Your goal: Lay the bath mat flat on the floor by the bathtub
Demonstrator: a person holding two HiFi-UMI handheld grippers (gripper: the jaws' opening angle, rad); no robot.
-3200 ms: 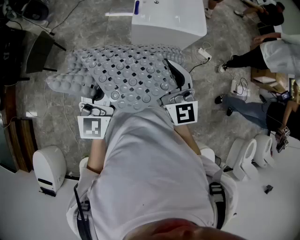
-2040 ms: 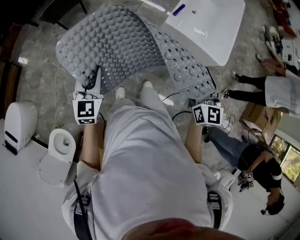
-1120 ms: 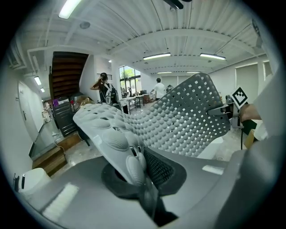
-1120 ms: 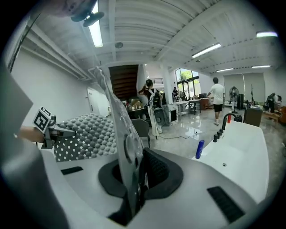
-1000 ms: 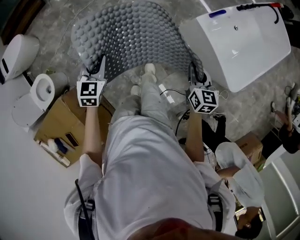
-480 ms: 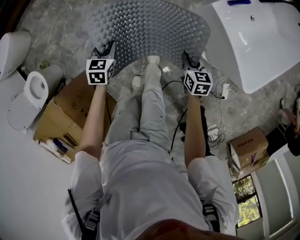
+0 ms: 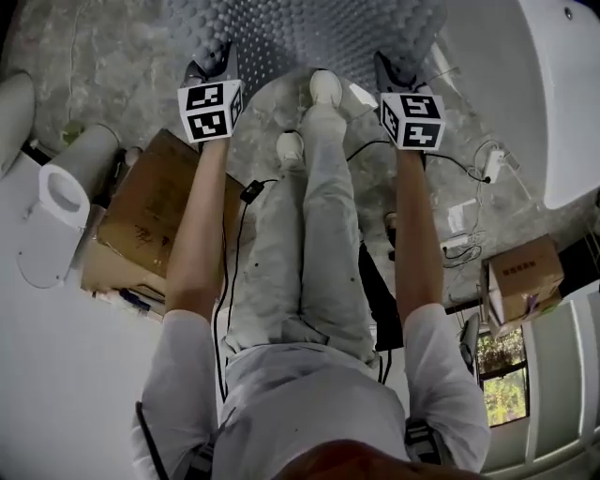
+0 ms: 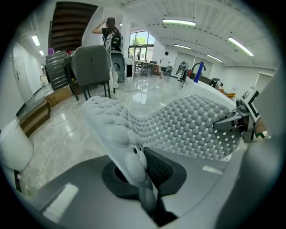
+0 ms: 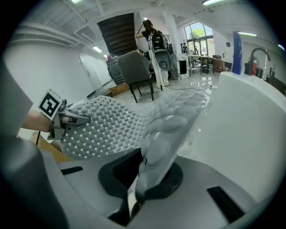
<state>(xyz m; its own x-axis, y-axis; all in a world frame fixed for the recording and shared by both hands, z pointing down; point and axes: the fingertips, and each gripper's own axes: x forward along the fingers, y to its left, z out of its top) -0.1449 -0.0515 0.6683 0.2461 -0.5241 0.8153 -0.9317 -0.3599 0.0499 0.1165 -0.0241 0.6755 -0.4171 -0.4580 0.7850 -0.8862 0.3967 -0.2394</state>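
Note:
The grey rubber bath mat [image 7: 309, 28], covered in bumps and small holes, hangs spread between my two grippers at the top of the head view. My left gripper [image 7: 214, 70] is shut on the mat's near left corner, and the mat's edge [image 8: 129, 156] runs down between its jaws. My right gripper [image 7: 392, 70] is shut on the near right corner [image 9: 154, 156]. The mat sags in an arc between them, above the person's shoes [image 7: 323, 89]. The white bathtub [image 7: 544, 94] stands just right of the mat, close beside my right gripper [image 9: 143, 179].
A cardboard box [image 7: 150, 216] and a white toilet [image 7: 52, 216] sit on the left. Another box [image 7: 520, 277] and cables [image 7: 459, 234] lie on the marble floor at the right. A grey chair [image 8: 91, 67] stands beyond the mat.
Both arms have stretched forward and carried the mat farther from the body, toward the top of the head view. The bathtub has slid to the right edge. Both grips have held.

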